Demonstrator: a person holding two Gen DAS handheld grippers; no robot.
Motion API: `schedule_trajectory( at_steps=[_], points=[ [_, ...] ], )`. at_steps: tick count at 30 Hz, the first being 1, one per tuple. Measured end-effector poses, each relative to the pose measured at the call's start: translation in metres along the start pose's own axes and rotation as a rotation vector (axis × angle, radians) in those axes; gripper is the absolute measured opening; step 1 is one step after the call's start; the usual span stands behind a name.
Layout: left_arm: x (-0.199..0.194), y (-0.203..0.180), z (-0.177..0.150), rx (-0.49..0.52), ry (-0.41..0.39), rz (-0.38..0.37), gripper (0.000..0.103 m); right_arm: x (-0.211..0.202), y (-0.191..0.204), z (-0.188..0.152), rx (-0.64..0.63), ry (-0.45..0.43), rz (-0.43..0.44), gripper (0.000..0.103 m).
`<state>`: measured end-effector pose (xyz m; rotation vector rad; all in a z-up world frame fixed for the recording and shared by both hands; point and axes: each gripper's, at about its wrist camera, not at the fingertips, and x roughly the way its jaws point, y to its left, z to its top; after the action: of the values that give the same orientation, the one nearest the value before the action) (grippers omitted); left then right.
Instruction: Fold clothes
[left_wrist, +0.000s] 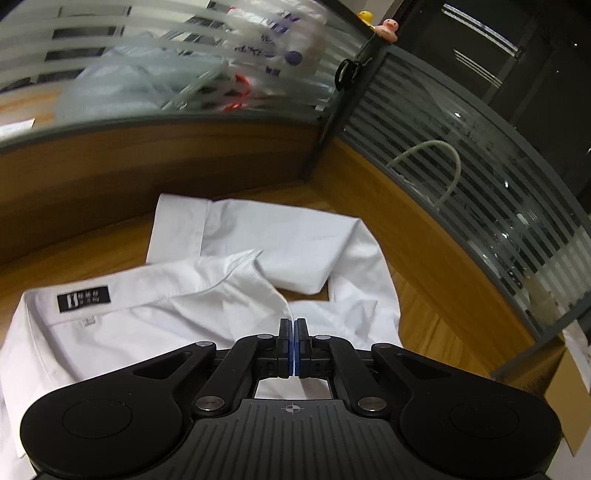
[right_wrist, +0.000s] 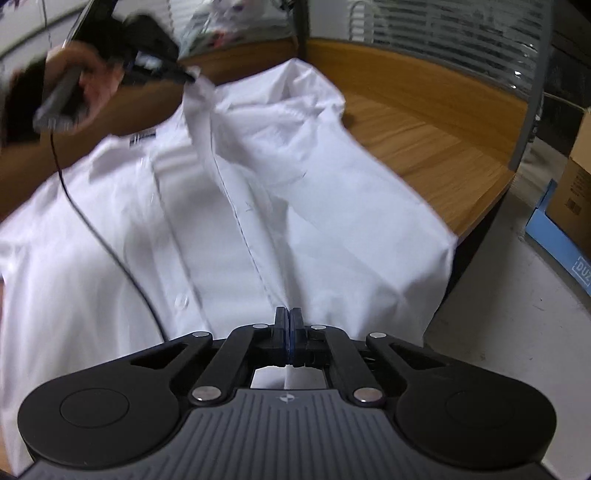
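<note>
Table (right_wrist: 424, 147): wooden, carrying the garment. White shirt (right_wrist: 258, 221): spread across it, placket edge lifted. Left hand-held gripper (left_wrist: 294, 325): jaws pinched on the shirt's front edge near the collar; its hand (right_wrist: 85, 92) is raised and blurred, apparently wrapped around the handle. Right hand-held gripper (right_wrist: 287, 314): clamped on the same edge, lower down.

- White shirt (left_wrist: 177, 325): spread on wooden desk (left_wrist: 424, 295), sleeve folded towards the far corner.
- Left gripper (left_wrist: 294, 326): jaws closed, pinching shirt's front edge.
- Collar label (left_wrist: 84, 298): black.
</note>
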<state>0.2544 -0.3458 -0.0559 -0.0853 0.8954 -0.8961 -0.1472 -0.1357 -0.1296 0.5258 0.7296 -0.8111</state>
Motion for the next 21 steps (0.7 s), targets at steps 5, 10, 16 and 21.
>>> schedule_trajectory(
  at_steps=[5, 10, 16, 21],
  points=[
    [0.017, -0.018, 0.002, 0.053, 0.013, 0.029, 0.003, 0.007, -0.043, 0.028, 0.059, 0.017, 0.021, 0.000],
    [0.043, -0.031, 0.003, 0.106, 0.040, 0.064, 0.003, 0.043, -0.087, 0.049, 0.066, 0.067, 0.010, 0.001],
    [0.068, -0.041, 0.004, 0.154, 0.066, 0.103, 0.003, 0.069, -0.102, 0.054, -0.021, 0.062, -0.069, 0.015],
    [0.073, -0.042, 0.006, 0.154, 0.066, 0.107, 0.003, 0.043, -0.107, 0.044, 0.011, 0.007, -0.170, 0.023]
  ],
)
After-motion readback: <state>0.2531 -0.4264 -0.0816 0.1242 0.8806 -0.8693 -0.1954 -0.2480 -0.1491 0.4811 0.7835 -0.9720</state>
